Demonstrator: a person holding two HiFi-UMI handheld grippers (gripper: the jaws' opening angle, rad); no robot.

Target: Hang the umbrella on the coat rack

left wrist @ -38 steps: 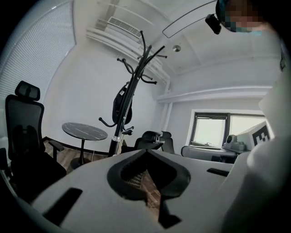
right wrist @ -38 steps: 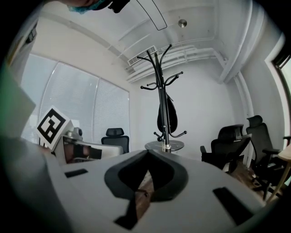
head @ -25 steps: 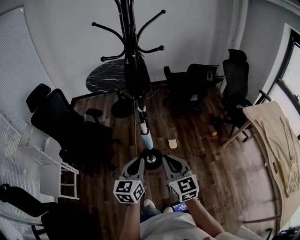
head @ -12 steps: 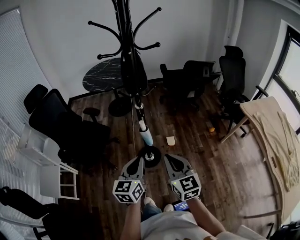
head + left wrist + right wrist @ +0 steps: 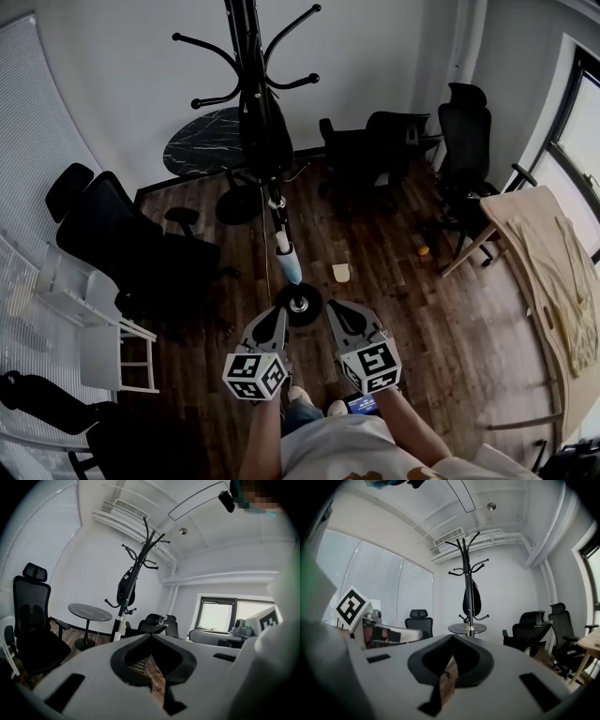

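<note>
The black coat rack (image 5: 246,56) stands in front of me, its round base (image 5: 298,305) on the wood floor just beyond my grippers. A black folded umbrella (image 5: 263,131) hangs against the pole below the hooks; it also shows in the left gripper view (image 5: 125,585) and in the right gripper view (image 5: 471,597). A white and pale blue sleeve (image 5: 286,258) sits low on the pole. My left gripper (image 5: 280,316) and right gripper (image 5: 332,309) are side by side short of the base, both shut with nothing in them. Their jaws (image 5: 151,637) (image 5: 452,638) point towards the rack.
A round dark table (image 5: 202,141) stands behind the rack. Black office chairs sit at the left (image 5: 122,248) and at the back right (image 5: 380,155), (image 5: 466,141). A white shelf unit (image 5: 89,319) is at the left, a wooden table (image 5: 548,253) with cloth at the right.
The view has drifted a little, so the rack sits slightly higher and farther. Both grippers stay shut and low, drawn back slightly from the base. The umbrella hangs as before.
</note>
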